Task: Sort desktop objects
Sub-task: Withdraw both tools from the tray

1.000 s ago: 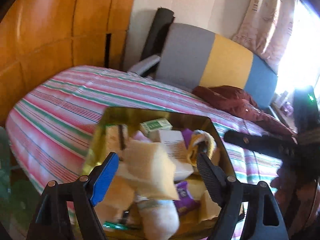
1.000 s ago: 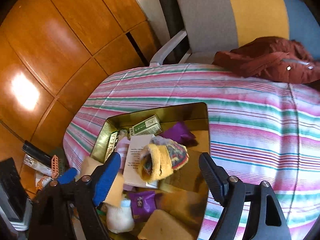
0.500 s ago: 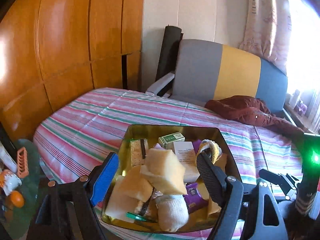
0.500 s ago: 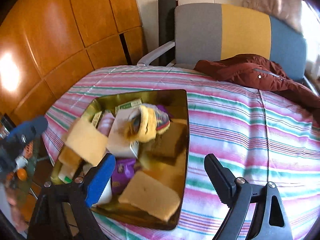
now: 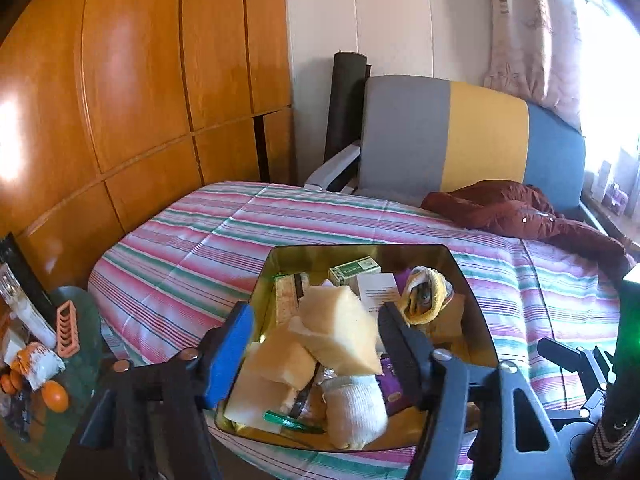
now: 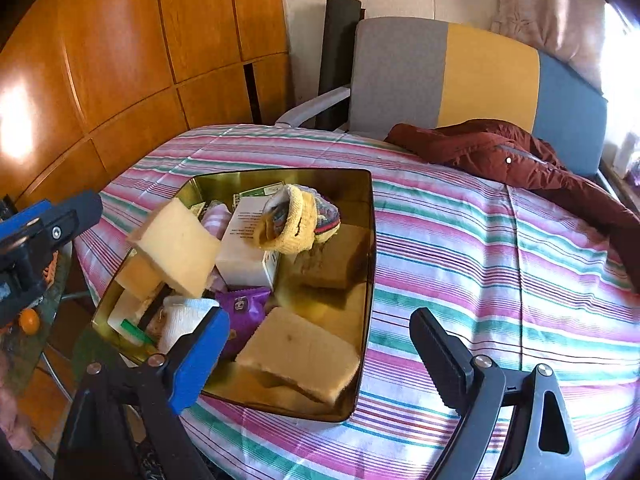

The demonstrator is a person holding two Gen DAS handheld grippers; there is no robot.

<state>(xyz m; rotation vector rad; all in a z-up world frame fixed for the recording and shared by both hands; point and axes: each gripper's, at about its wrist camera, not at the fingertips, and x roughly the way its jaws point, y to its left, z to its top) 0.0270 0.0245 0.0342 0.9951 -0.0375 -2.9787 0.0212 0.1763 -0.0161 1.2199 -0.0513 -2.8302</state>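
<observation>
Gold tin (image 6: 370, 280), both tools angled downward

Place: I read this as a room in a home, a lived-in bedroom or sitting room.
Walls: I see glossy wooden wardrobe panels (image 5: 140, 92) along one side and a plain pale wall beside them.
Seating: I see an armchair with a grey, yellow and blue back (image 6: 448, 76), and a dark red jacket (image 6: 492, 152) dropped in front of it.
Cover: I see a pink, green and white striped cloth (image 5: 208, 248) spread over the tabletop.
Window: I see a patterned curtain (image 5: 532, 36) hanging next to bright daylight.
Side table: I see oranges (image 5: 54, 396) and small household clutter on a low glass-topped table (image 5: 86, 320).
</observation>
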